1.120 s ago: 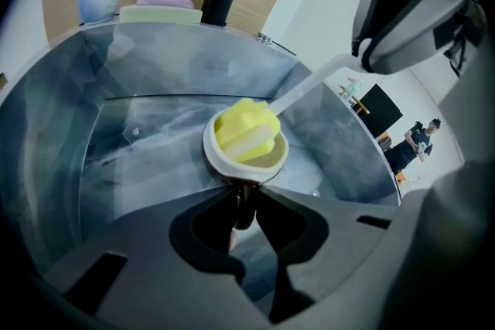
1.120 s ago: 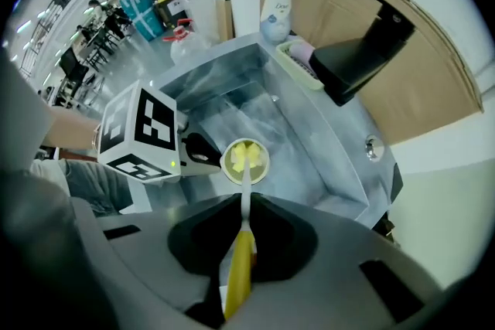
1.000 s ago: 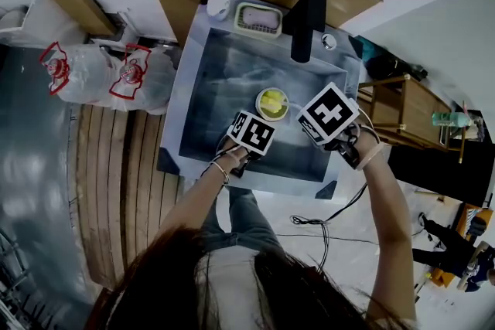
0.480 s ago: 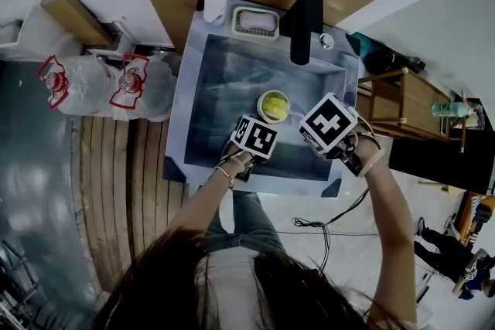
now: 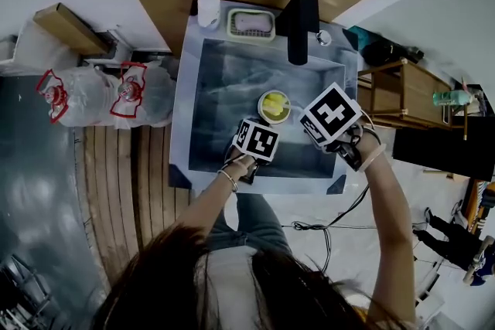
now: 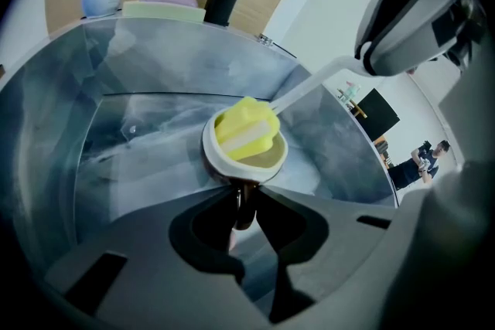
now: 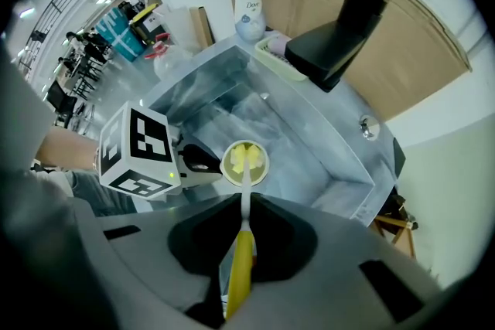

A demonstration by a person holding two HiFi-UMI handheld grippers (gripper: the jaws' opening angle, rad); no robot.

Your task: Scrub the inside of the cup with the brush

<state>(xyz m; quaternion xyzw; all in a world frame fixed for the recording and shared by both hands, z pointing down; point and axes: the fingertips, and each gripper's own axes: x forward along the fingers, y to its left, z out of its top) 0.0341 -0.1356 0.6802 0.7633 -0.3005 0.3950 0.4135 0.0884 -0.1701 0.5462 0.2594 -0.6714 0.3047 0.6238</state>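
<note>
Mid sink (image 5: 232, 81), clear of walls: left hand-held gripper (image 6: 246, 193) pinches cup (image 6: 267, 158); right hand-held gripper (image 7: 244, 201) pinches brush (image 7: 237, 267), head inside.

the right tool (image 7: 244, 205) has rolled slightly, turning the brush (image 7: 240, 251) inside the cup (image 7: 264, 164).

A steel sink (image 5: 220, 89) lay below the person, with a black tap (image 5: 300, 25) at its far edge. In the basin stood a pale cup (image 5: 261, 109), and the yellow head of the brush (image 5: 273, 103) was inside it. The left gripper (image 5: 256, 139) was just beside the cup on the near side and the right gripper (image 5: 331, 116) was near its right side. Their marker cubes hid the jaws. A soap dish (image 5: 250, 23) and a white bottle (image 5: 207, 0) stood behind the basin.
</note>
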